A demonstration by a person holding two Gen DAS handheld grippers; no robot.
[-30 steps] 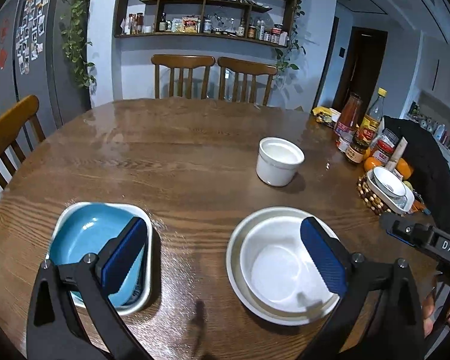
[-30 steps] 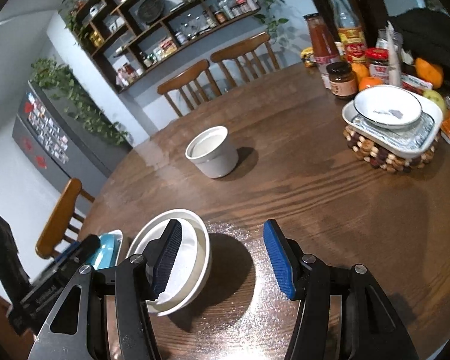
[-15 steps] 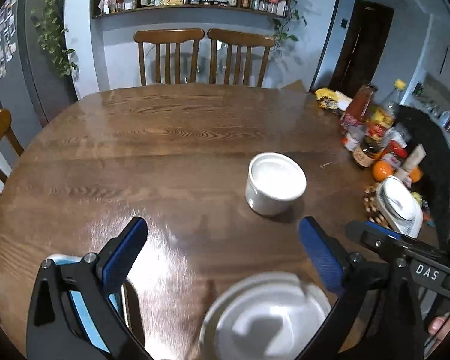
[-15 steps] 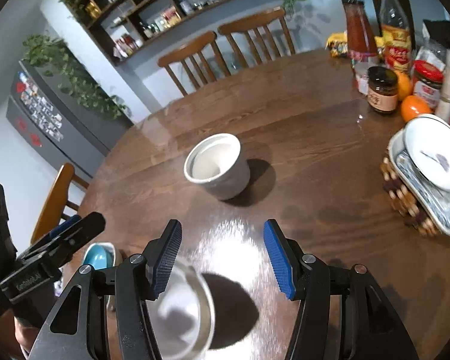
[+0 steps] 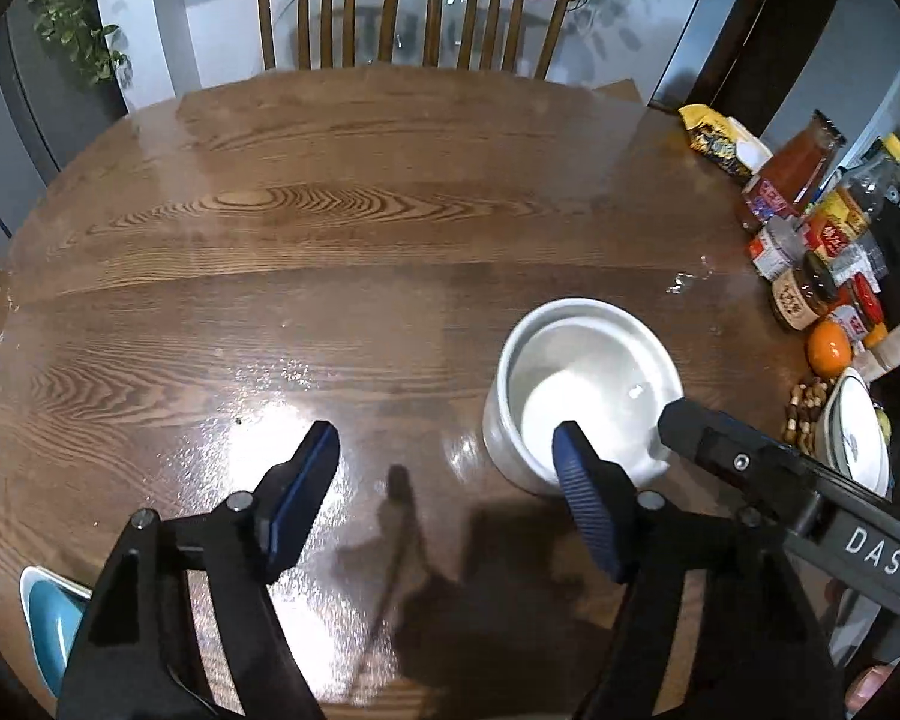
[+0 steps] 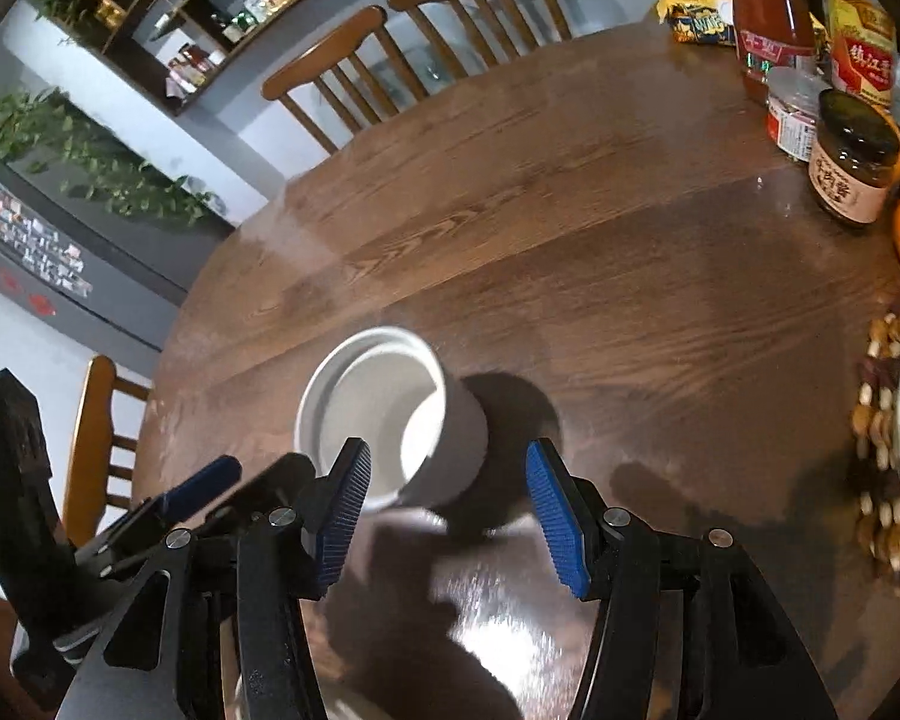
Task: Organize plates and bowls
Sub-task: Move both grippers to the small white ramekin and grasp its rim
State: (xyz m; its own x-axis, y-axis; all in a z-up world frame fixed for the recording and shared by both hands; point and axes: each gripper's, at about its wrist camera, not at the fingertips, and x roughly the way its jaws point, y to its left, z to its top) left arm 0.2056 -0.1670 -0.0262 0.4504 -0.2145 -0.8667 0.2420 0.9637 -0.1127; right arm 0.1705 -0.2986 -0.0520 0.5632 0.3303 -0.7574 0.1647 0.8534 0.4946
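Observation:
A deep white bowl (image 5: pixel 582 396) stands on the round wooden table (image 5: pixel 330 228). It also shows in the right wrist view (image 6: pixel 390 414). My left gripper (image 5: pixel 450 498) is open and empty, its right finger over the bowl's near rim. My right gripper (image 6: pixel 447 516) is open and empty, hovering just short of the bowl, with the bowl between the lines of its fingers. The blue dish (image 5: pixel 48 618) in its white tray shows at the lower left edge. The right gripper's body (image 5: pixel 780 480) crosses the left wrist view beside the bowl.
Bottles and jars (image 5: pixel 810 240), an orange (image 5: pixel 829 348) and a white plate stack on a beaded mat (image 5: pixel 852 432) crowd the table's right side. Jars (image 6: pixel 852 162) stand at the right in the right wrist view. Two wooden chairs (image 5: pixel 414 12) stand behind the table.
Both grippers have moved forward over the table toward the deep white bowl. The stacked white plate and bowl have dropped out of view below. The blue dish has slid to the lower left edge.

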